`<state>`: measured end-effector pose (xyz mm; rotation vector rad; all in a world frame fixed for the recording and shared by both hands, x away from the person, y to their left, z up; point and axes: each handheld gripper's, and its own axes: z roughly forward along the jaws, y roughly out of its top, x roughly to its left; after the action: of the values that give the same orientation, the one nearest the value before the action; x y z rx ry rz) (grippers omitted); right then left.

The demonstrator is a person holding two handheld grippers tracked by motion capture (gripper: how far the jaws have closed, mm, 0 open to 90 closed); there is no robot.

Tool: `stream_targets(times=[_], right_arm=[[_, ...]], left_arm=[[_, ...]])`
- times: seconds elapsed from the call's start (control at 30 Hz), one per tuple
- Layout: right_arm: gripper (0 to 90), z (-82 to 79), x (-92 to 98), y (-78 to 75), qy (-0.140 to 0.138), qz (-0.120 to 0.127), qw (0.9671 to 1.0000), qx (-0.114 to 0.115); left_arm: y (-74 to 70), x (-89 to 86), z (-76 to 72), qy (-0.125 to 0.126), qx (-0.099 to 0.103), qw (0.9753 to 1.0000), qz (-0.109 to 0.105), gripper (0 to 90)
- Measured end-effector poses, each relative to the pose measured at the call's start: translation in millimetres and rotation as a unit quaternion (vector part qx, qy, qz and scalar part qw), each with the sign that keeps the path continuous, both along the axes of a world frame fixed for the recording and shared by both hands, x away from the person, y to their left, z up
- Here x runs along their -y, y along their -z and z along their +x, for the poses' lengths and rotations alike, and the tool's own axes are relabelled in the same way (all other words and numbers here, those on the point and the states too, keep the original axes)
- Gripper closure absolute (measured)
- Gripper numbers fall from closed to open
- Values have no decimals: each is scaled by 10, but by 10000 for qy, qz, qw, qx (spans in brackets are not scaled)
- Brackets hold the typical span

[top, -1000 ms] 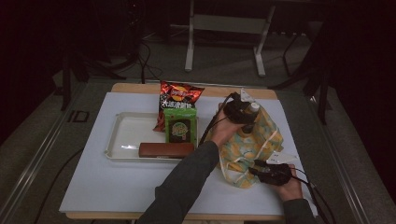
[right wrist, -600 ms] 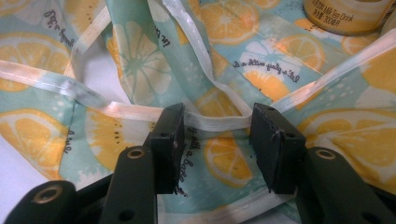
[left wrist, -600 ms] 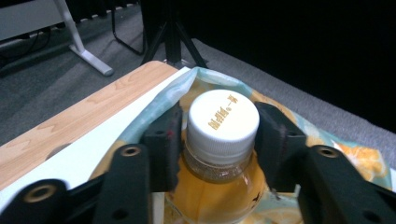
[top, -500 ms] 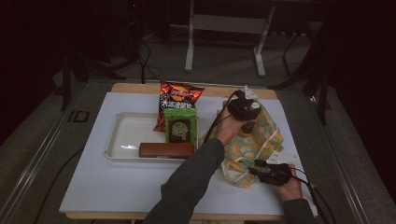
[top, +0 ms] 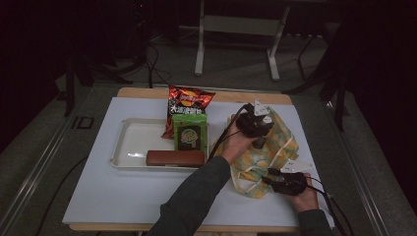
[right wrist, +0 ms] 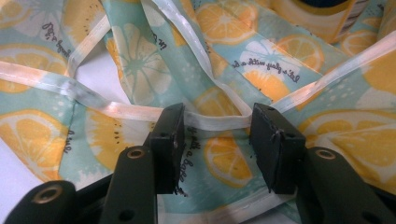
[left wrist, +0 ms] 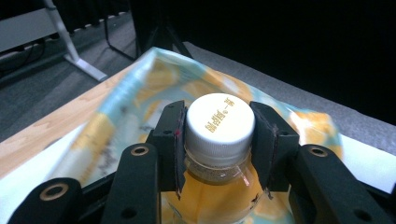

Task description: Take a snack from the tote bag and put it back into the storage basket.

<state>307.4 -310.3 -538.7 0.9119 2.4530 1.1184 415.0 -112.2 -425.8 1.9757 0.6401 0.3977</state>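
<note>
Left gripper clamps the white cap of the bottle, holding it upright over the citrus-print bag. Nearer the person, right gripper sits with jaws parted astride the bag's white strap.

The white plastic bottle cap bears small gold embossed characters, too small to read. The lemon-patterned turquoise fabric bag carries dark cursive script, partly legible as "play with". The red snack packet shows white East Asian characters, unreadable.
</note>
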Motion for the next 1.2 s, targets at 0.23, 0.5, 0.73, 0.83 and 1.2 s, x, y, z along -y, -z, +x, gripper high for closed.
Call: stream_targets(times=[0.23, 0.5, 0.73, 0.83, 1.2], right_arm=[[551, 1, 0, 0, -4, -3, 10000, 9], [551, 0, 1, -1, 1, 2, 10000, -1], [551, -1, 0, -2, 3, -7, 10000, 1], [551, -1, -1, 0, 1, -1, 10000, 8], [551, 0, -1, 0, 3, 6, 10000, 3]], left_arm=[[-34, -25, -147, 83, 138, 9999, 12, 581], [-123, -65, -192, 68, 161, 9997, -188, 581], [-202, -45, -301, 270, 160, 9992, -261, 582], [-240, -49, -349, 318, 144, 9990, -274, 581], [-342, -96, -505, 468, 73, 9984, -317, 581]])
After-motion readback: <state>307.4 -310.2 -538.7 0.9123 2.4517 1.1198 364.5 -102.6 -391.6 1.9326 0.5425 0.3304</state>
